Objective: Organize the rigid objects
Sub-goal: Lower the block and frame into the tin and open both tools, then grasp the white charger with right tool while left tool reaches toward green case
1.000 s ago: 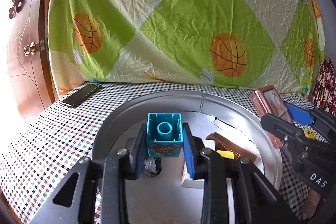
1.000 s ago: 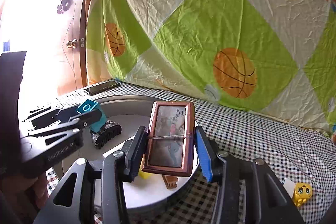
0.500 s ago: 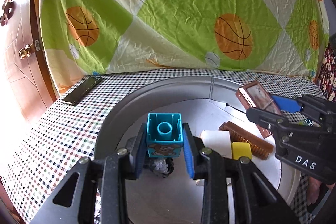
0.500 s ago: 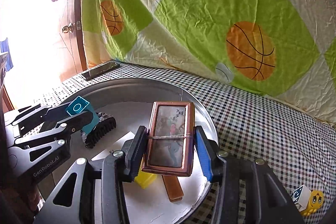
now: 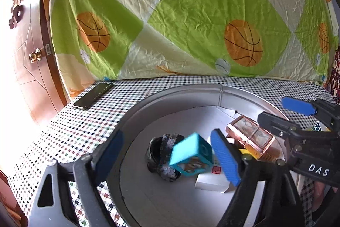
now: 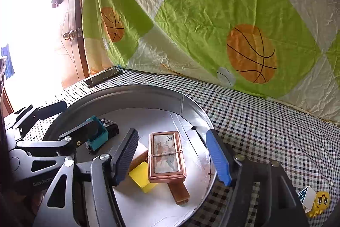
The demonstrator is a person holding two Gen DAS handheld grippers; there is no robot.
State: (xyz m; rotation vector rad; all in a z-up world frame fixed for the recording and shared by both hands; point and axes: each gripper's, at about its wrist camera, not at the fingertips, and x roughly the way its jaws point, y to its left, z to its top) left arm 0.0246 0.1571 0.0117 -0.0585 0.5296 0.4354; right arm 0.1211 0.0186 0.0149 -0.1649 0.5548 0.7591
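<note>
Left gripper [image 5: 170,154]: jaws had just been opening and stood wide; the teal block [image 5: 191,155] sat tilted and blurred between them, just beside the blue right-hand pad, with neither pad pressing on it.
Right gripper [image 6: 173,155]: jaws had just been opening and stood wide; the copper-framed case [image 6: 166,156] lay between them, clear of both pads.
Teal block: lower centre of the left wrist view, inside the round metal tray [image 5: 170,97], in front of a dark glittery lump [image 5: 163,148] that it partly hid.
Copper-framed case: centre of the right wrist view, lying flat in the tray on top of a brown wooden piece [image 6: 178,190] and overlapping a yellow block [image 6: 141,177].
White box [image 5: 212,181]: lower centre-right of the left wrist view, on the tray floor, partly behind the blue pad.
In the way: in the left wrist view the right gripper's black frame filled the right edge and covered that side of the tray.
Around: a checked tablecloth [image 6: 265,120] under the tray; a dark phone [image 5: 93,95] at the cloth's upper left; a yellow face toy [image 6: 320,202] and a small white cube [image 6: 306,198] at lower right of the right wrist view; a basketball-print sheet [image 5: 191,14] behind; a wooden door [image 5: 21,39] on the left.
</note>
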